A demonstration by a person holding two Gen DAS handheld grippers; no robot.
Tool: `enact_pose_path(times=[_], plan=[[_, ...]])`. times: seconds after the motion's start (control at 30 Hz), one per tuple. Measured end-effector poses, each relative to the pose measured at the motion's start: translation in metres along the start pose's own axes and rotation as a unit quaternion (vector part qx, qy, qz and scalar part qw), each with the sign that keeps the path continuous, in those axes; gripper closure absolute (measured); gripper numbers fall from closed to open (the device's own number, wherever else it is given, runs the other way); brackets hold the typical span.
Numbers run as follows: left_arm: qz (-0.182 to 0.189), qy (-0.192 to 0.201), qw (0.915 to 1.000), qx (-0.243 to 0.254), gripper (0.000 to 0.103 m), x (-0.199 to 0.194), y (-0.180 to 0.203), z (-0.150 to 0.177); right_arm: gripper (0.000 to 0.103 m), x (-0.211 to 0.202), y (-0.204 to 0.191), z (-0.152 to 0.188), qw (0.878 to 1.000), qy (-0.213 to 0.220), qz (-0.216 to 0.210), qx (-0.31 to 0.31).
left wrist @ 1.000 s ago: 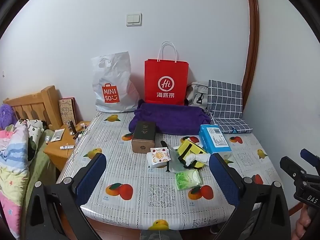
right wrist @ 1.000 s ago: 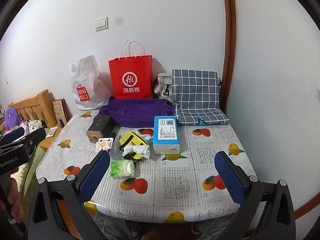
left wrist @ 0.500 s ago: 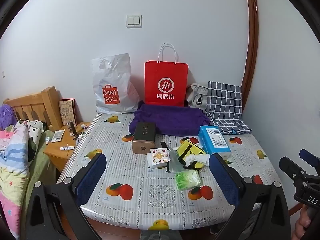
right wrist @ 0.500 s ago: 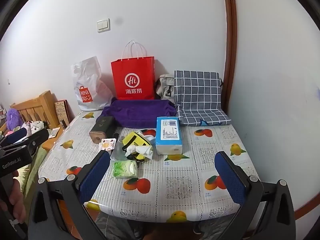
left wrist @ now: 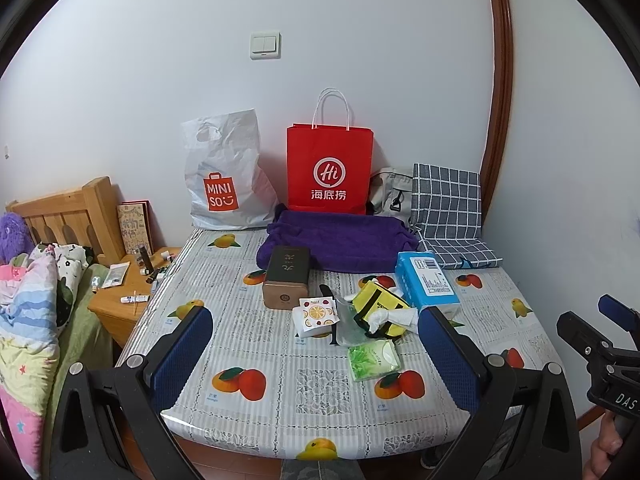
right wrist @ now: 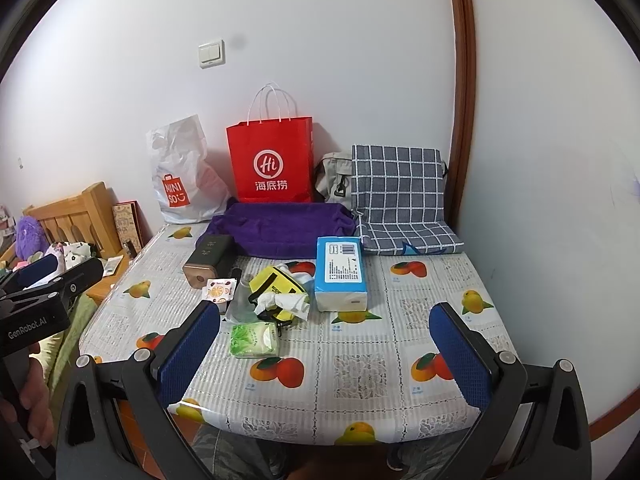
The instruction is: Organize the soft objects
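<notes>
From the left wrist, the left tongs (left wrist: 316, 354) gape wide and empty above the counter (left wrist: 280, 404); the green tissue pack (left wrist: 373, 359) lies between them.

From the right wrist, the right tongs (right wrist: 325, 354) gape empty too, the pack (right wrist: 254, 339) beside their left finger.

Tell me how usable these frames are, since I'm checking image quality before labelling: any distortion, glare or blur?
Left wrist view: strong fisheye bending, the door frame bows and the corners go black; focus is sharp. Right wrist view: same curvature; a small glare patch shines on the tablecloth near its front edge; a faint dark smudge shows on the wall beside the light switch.
</notes>
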State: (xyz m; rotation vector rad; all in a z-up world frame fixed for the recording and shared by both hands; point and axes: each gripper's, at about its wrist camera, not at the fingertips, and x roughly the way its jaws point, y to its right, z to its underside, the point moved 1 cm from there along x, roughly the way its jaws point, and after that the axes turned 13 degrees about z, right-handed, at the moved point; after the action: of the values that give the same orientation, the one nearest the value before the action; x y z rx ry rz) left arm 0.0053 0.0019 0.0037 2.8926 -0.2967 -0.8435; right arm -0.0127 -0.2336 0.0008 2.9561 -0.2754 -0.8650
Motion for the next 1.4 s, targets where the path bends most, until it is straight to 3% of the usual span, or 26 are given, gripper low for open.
enact_pose_path(times=[1.4], plan=[[0.000,0.004,1.0000,0.006,0.000,-0.0048,0.0057,-0.0021,0.000,-0.0026,-0.0005,0.0027,1.000,0.001,-0.006,0.003]])
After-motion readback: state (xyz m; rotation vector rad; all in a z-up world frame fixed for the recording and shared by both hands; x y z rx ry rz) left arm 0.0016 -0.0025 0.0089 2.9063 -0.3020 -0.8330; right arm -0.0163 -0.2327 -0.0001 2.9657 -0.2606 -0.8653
